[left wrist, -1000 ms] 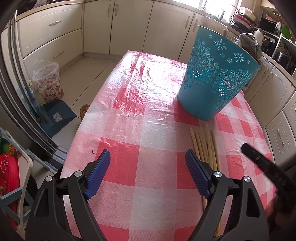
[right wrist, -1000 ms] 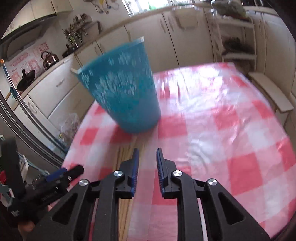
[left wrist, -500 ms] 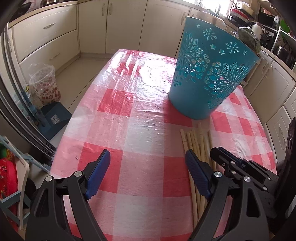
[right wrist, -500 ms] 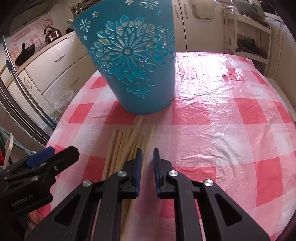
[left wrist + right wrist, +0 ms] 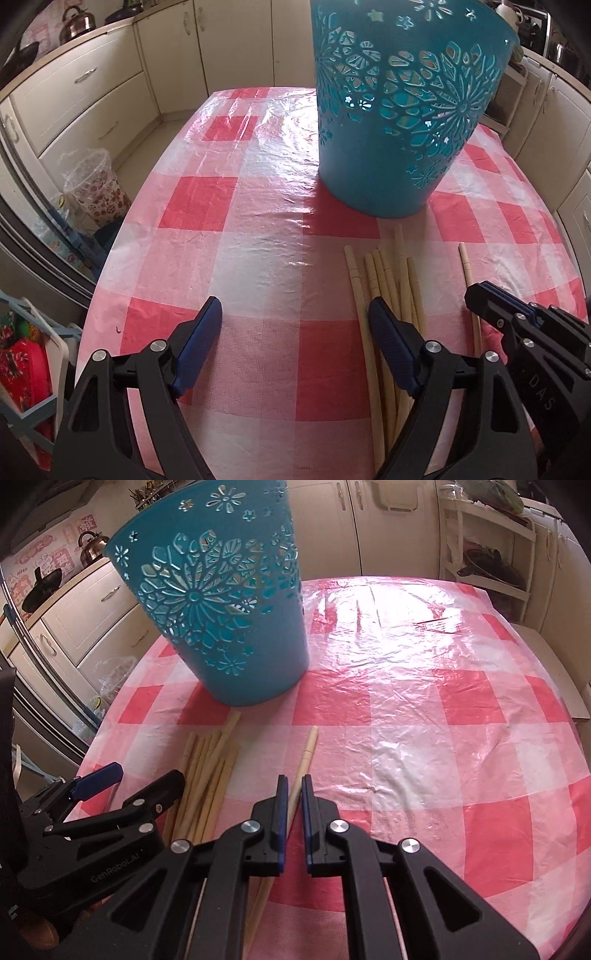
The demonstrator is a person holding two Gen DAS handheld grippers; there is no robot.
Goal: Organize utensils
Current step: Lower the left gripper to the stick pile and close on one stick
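Teal plastic basket (image 5: 221,620), tapered and pierced with flower cut-outs, stood upright on the glossy pink-and-white checked tablecloth (image 5: 424,709). Pale wooden chopsticks (image 5: 388,280) lay in a loose bundle just in front of its base, slim, round and smooth; one single chopstick (image 5: 304,760) lay apart to their right.

Right gripper (image 5: 293,790) was shut to a narrow slit, with the single chopstick running under or between its blue pads; whether they actually pinched it could not be told. Left gripper (image 5: 295,325) was closing from wide, nothing between its jaws, its right pad just over the bundle's edge.

Risks, as judged:
- A thin round stick could roll or pivot out of a weak, off-centre pinch.
- The plastic sheet looked slick and wrinkled, so sticks might skid when nudged.
- The two grippers sat close together and could collide.
- The basket looked light and a knock could tip it.
- Stick tips could poke through the cut-outs.
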